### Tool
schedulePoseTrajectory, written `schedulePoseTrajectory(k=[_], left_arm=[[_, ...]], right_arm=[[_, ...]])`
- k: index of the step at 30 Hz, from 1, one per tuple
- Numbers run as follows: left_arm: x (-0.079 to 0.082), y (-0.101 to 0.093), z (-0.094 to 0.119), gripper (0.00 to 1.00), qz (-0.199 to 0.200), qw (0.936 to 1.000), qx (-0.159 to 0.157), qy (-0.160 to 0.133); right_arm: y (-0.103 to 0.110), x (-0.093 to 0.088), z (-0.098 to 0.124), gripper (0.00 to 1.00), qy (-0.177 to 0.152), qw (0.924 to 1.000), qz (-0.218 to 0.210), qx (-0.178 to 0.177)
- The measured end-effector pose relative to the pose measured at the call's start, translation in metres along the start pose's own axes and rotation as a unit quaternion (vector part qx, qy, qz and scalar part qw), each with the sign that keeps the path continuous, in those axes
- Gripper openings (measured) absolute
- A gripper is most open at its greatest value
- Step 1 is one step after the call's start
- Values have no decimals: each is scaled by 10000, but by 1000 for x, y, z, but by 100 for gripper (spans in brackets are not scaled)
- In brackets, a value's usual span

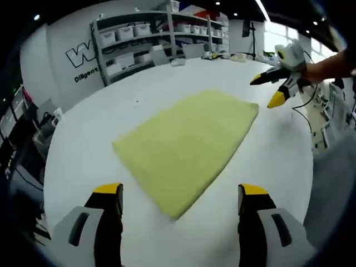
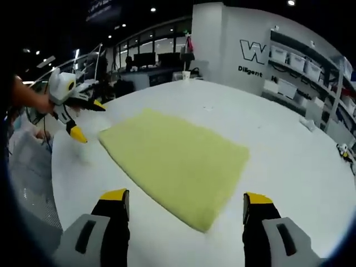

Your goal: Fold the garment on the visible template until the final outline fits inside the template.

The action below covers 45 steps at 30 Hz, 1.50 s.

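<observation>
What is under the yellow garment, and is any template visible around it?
The yellow garment lies flat on the white table. No template outline shows around its edges; whatever lies beneath is covered.

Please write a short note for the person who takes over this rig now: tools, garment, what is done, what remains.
Left tool: open, holding nothing, above the table before the garment's near corner.
Right tool: open, holding nothing, facing from the opposite side.
Yellow garment: lies flat as a folded rectangle on the white table, free of both tools.
Done: folds appear made.
Left: no template outline can be made out; check the fit before stopping.
</observation>
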<state>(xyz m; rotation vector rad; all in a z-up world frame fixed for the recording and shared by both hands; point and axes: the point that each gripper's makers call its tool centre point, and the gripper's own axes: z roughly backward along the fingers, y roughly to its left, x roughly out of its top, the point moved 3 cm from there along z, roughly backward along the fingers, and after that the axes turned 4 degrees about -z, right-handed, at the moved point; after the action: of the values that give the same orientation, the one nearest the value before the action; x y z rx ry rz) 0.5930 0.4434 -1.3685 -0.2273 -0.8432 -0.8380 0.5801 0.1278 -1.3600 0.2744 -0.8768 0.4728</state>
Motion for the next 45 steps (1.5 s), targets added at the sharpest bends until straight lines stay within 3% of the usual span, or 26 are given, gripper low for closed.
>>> schedulePoseTrajectory(k=[4, 7, 16, 23, 32, 45], left_arm=[[2, -1, 10, 90, 108, 9998, 139, -124], [4, 0, 16, 99, 311, 9990, 264, -195], [5, -21, 32, 99, 570, 9967, 237, -531], [-16, -38, 43, 99, 708, 9958, 317, -496], [-24, -42, 61, 99, 858, 9929, 568, -593], [-32, -45, 71, 99, 1126, 9891, 661, -678]], right_arm=[[8, 1, 6, 99, -136, 9998, -50, 149], [9, 2, 12, 99, -189, 9998, 11, 102], [13, -4, 32, 99, -458, 9986, -190, -183], [27, -10, 44, 99, -590, 9980, -132, -201], [38, -18, 55, 99, -761, 9966, -159, -264], [52, -25, 62, 98, -915, 9955, -111, -237]])
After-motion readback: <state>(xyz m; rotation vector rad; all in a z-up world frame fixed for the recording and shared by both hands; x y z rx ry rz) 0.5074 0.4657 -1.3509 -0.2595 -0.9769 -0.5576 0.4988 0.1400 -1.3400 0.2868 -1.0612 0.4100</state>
